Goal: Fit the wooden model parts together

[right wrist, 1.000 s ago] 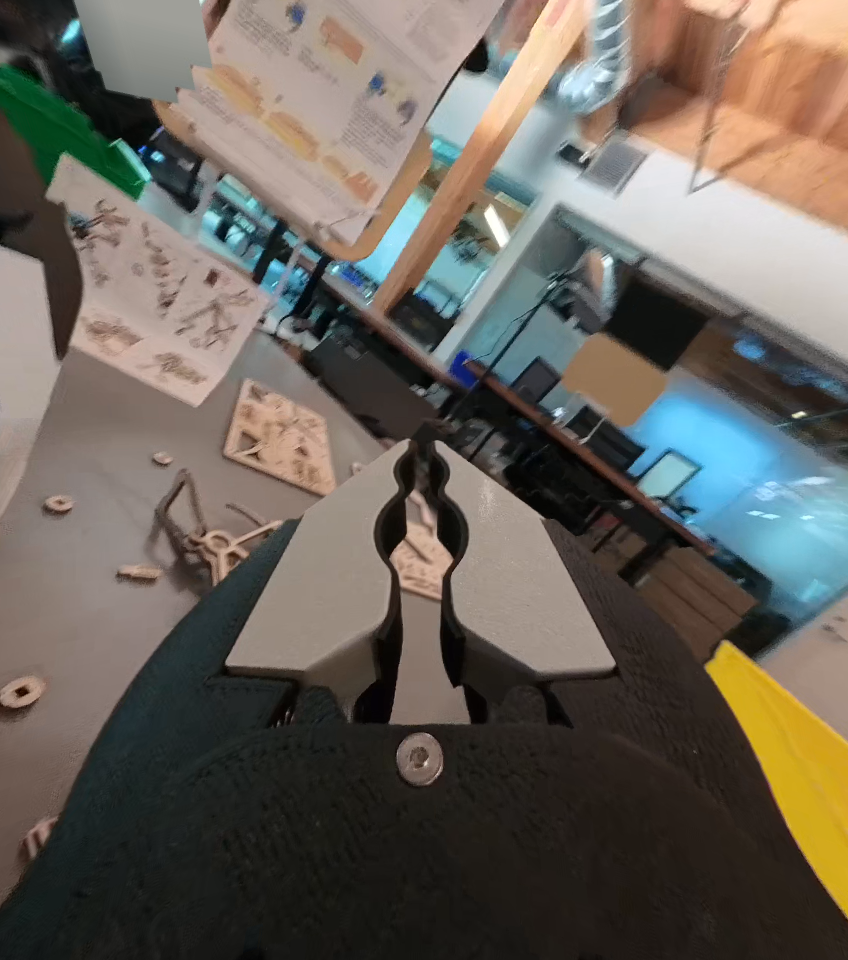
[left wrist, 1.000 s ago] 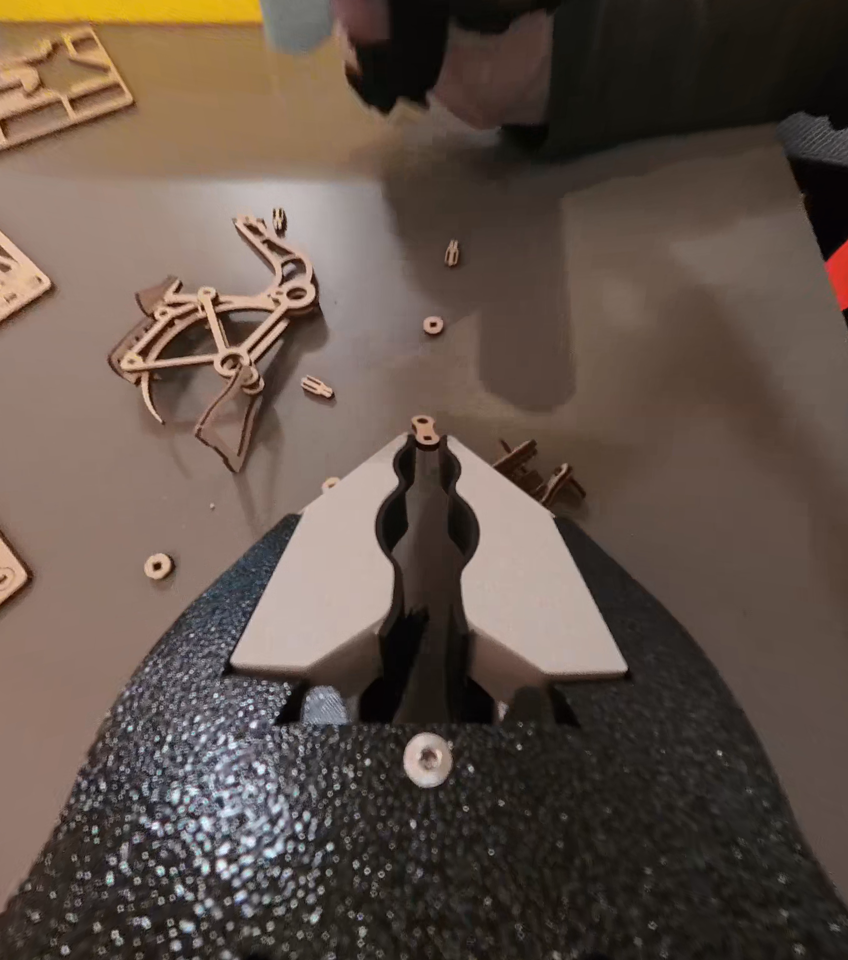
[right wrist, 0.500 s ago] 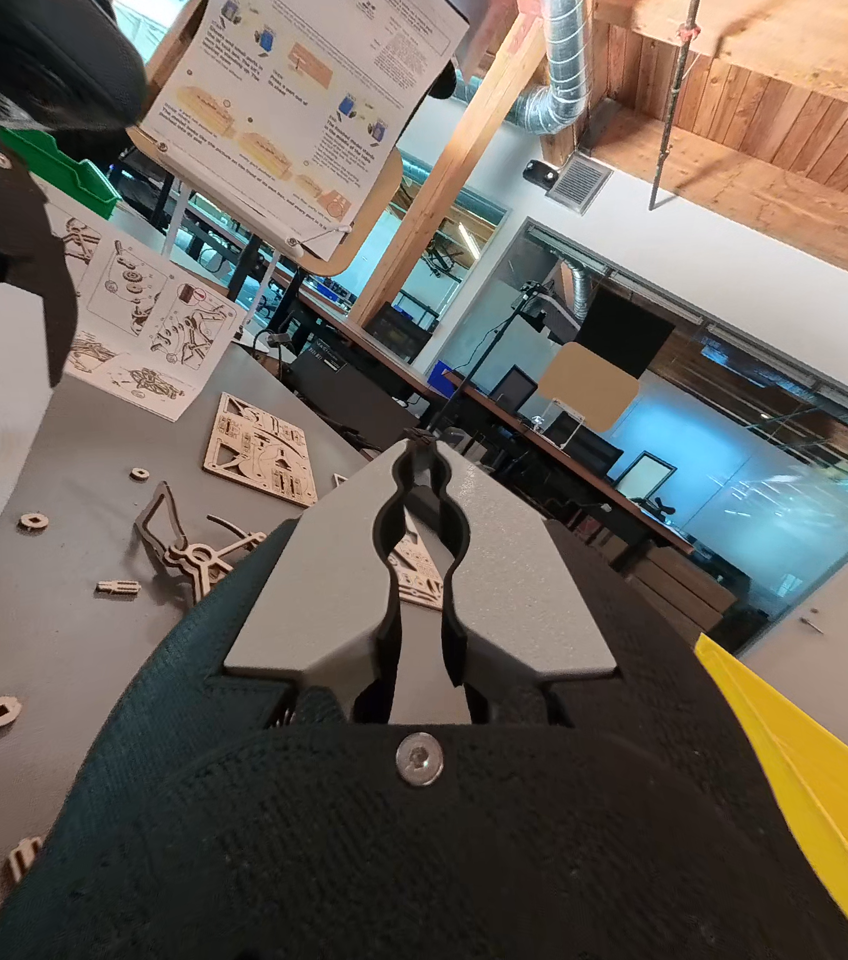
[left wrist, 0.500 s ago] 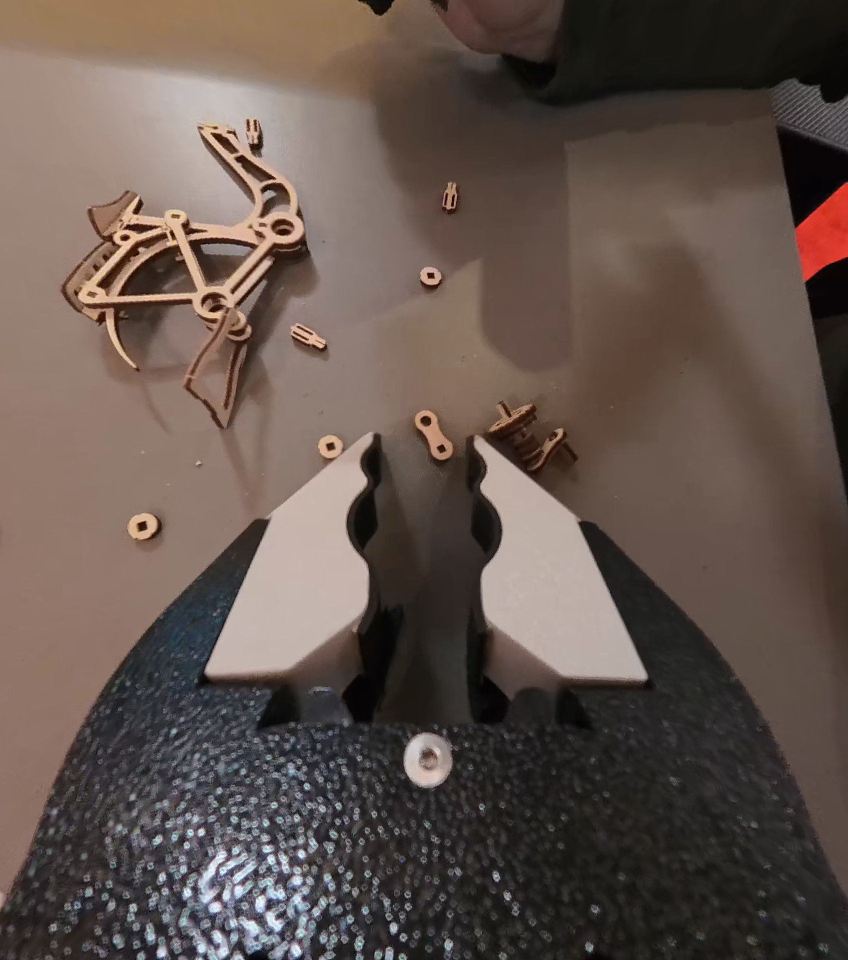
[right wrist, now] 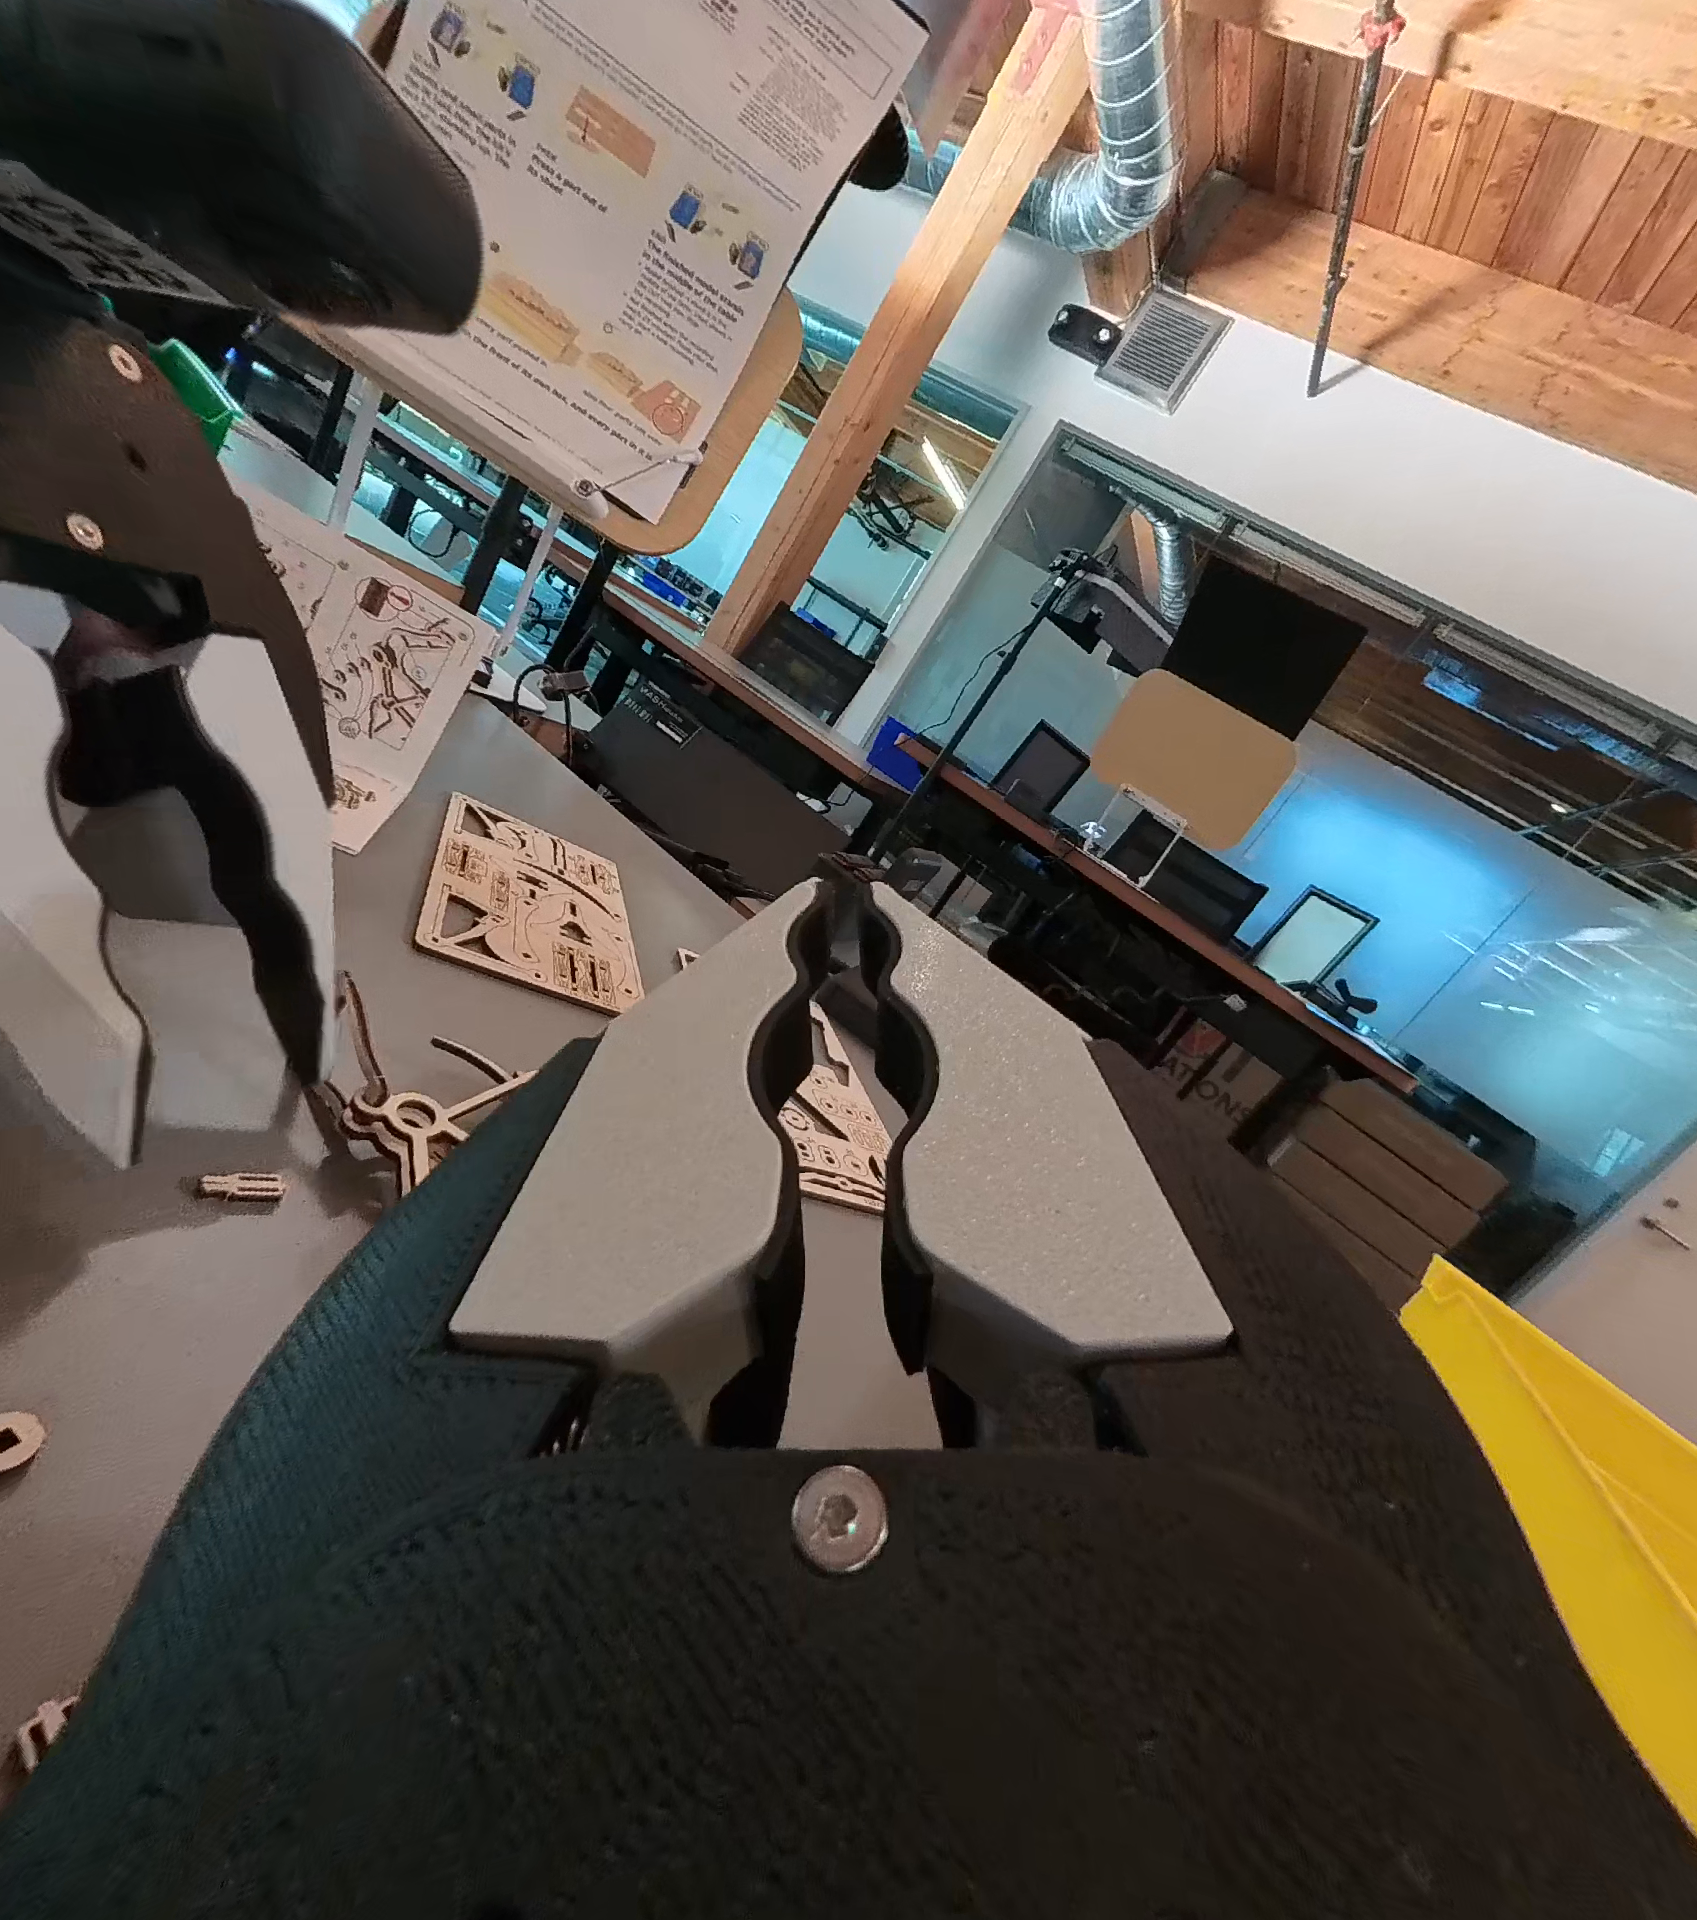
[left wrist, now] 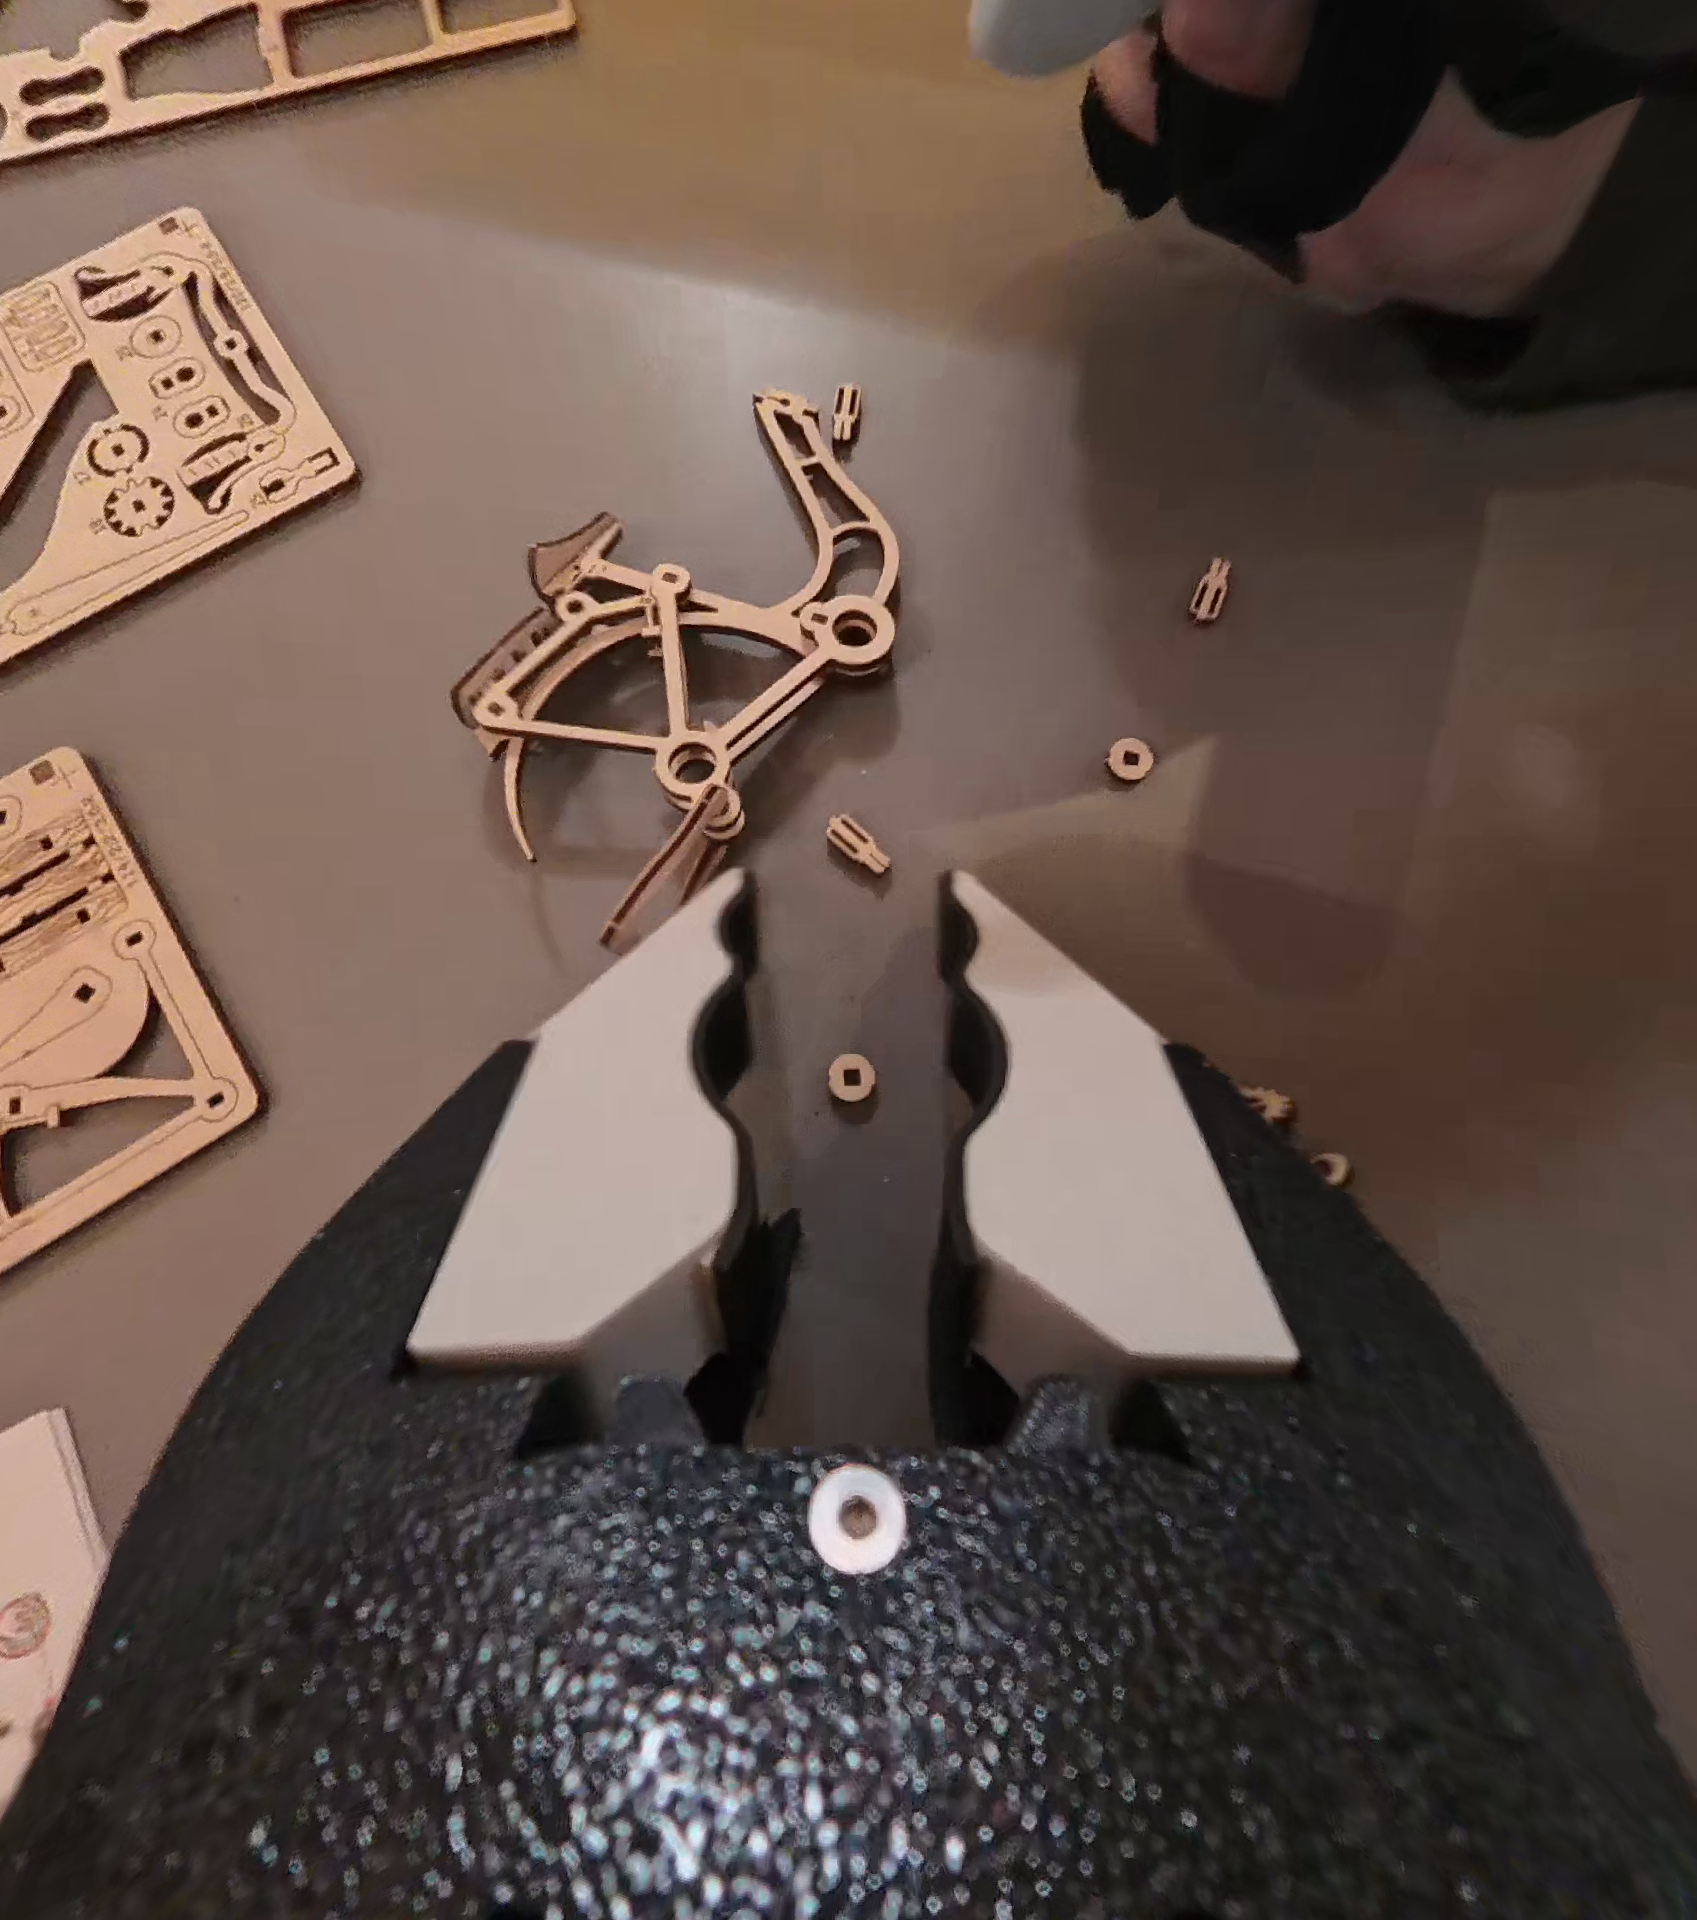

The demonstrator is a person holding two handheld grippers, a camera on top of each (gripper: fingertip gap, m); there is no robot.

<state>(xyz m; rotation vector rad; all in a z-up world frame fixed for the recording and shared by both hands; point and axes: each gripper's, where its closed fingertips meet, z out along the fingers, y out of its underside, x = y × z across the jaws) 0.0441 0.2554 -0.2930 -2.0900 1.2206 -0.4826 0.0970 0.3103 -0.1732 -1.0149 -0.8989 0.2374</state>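
My left gripper (left wrist: 846,894) is open and empty, low over the grey table (left wrist: 1343,935). A partly built wooden frame (left wrist: 688,675) lies just ahead and left of its tips. A small wooden pin (left wrist: 857,844) lies right at the tips, and a washer (left wrist: 851,1077) lies on the table between the fingers. My right gripper (right wrist: 842,885) is shut, raised and tilted up, with nothing visible in it. In the right wrist view the left gripper (right wrist: 220,1112) stands beside the frame (right wrist: 408,1122) and a pin (right wrist: 241,1187).
Wooden part sheets (left wrist: 85,436) (left wrist: 23,1039) lie at the left, and one more shows in the right wrist view (right wrist: 532,914). Loose pins (left wrist: 1210,590) and a washer (left wrist: 1130,755) lie at the right. A gloved hand (left wrist: 1291,135) is at the far right. A yellow bin (right wrist: 1654,1507) and instruction sheets (right wrist: 387,665) stand nearby.
My left gripper opened and let go of a small wooden link, then moved left and forward toward the frame. My right gripper stayed shut and barely moved.
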